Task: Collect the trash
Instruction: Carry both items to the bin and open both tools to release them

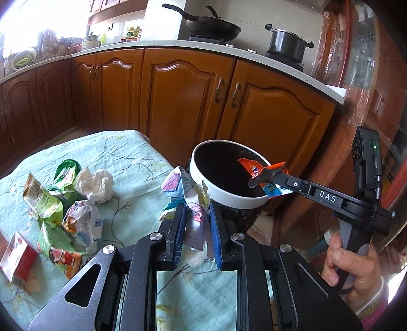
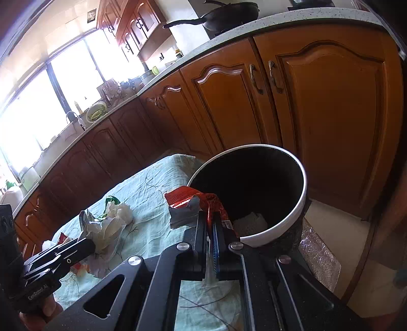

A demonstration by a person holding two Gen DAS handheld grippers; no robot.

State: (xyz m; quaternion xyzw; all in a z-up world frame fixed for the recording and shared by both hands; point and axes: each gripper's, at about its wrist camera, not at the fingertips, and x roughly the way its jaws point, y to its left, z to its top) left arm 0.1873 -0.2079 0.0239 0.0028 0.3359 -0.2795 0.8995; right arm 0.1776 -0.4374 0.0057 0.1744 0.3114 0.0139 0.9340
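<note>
Bin (image 2: pixel 292 224): white-rimmed and dark inside, it stands just past the far corner of the table; its base is hidden behind the tongs in both views.
Left tongs (image 1: pixel 195 216): jaws closed on a crumpled paper (image 1: pixel 189 196) with coloured drawings, held above the table edge just beside the bin's rim; the paper's lower end is hidden between the blue pads.
Right tongs (image 2: pixel 210 224): jaws almost fully closed, pinching a red wrapper (image 2: pixel 201 201) at the bin's near rim; how much wrapper hangs below the jaws cannot be seen.
Table (image 1: pixel 132 157): covered with a pale green flowered cloth; its near edge is cut off by the tong frames.
Leftover trash: a white tissue wad (image 1: pixel 95 184), green packets (image 1: pixel 47 203) and a small red box (image 1: pixel 19 259) lie together on the cloth, well apart from the bin.
Left view only: a hand (image 1: pixel 356 270) gripping the right tongs' handle, and the red wrapper hanging over the bin's mouth.
Right view only: something pale and textured (image 2: pixel 250 221) at the bottom of the bin, too dim to identify.
Background: wooden cupboards (image 2: pixel 330 114), with a black pan (image 1: pixel 211 24) on the worktop above.
</note>
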